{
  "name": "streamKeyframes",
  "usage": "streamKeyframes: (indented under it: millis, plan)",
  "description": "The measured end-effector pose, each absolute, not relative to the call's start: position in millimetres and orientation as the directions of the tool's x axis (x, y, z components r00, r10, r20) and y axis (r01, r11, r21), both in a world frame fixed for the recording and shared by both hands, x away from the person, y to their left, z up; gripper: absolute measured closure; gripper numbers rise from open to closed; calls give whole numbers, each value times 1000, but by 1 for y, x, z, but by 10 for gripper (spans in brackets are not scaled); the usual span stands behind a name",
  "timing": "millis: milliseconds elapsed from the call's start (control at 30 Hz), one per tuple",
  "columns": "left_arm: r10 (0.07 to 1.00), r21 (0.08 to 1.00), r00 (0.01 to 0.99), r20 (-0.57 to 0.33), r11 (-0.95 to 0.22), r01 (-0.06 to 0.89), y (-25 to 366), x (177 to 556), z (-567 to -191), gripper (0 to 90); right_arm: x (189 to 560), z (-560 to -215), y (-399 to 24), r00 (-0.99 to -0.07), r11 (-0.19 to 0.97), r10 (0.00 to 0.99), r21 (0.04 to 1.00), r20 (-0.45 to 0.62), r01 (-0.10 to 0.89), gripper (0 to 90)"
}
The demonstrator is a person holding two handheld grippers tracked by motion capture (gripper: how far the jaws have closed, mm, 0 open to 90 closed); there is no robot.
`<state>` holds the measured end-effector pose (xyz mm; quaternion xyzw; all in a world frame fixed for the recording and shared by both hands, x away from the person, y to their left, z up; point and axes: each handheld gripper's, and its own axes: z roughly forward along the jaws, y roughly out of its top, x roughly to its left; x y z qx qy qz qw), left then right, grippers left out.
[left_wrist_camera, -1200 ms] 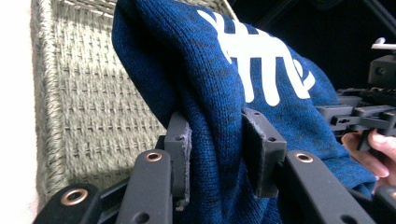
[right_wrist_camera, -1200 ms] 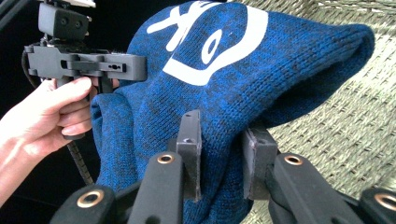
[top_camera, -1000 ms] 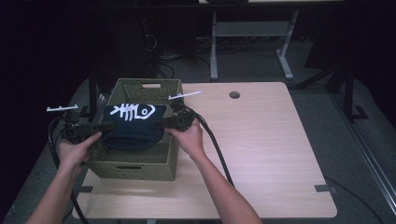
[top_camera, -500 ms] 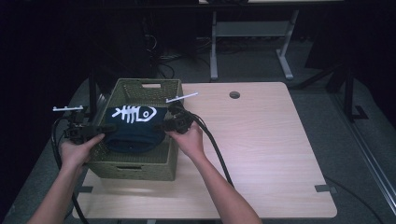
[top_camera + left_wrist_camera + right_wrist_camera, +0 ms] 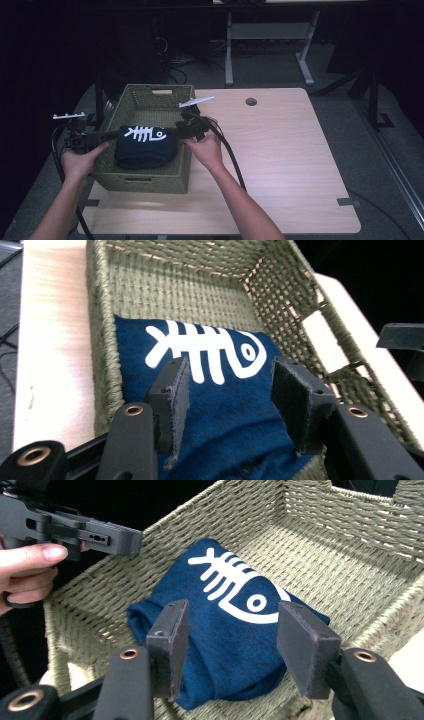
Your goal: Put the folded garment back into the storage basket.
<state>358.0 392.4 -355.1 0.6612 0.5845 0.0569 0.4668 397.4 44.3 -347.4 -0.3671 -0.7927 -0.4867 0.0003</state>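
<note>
Pale wooden worktop (image 5: 280, 150) with a woven basket (image 5: 150, 177)
Folded navy cloth (image 5: 145, 147) lies inside; left hand-held gripper (image 5: 227, 385) and right hand-held gripper (image 5: 232, 630) hover above, jaws apart.

Your left gripper (image 5: 112, 134) and right gripper (image 5: 172, 131) are matte black, each with two flat rectangular jaws faced in dark grey, fraying pads. Brass-coloured rivets sit at the jaw-arm pivots. A thin white fin stands on top of each body. Thick black cables trail from both. Your forearms are bare, no sleeves visible.
</note>
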Motion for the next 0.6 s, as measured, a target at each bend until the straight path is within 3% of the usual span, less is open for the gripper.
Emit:
streamKeyframes:
  millis: [600]
  plan:
    - [757, 736, 423, -498, 112, 667, 355, 351, -337, 417, 396, -339, 3, -750, 190, 491, 786, 443, 589, 450]
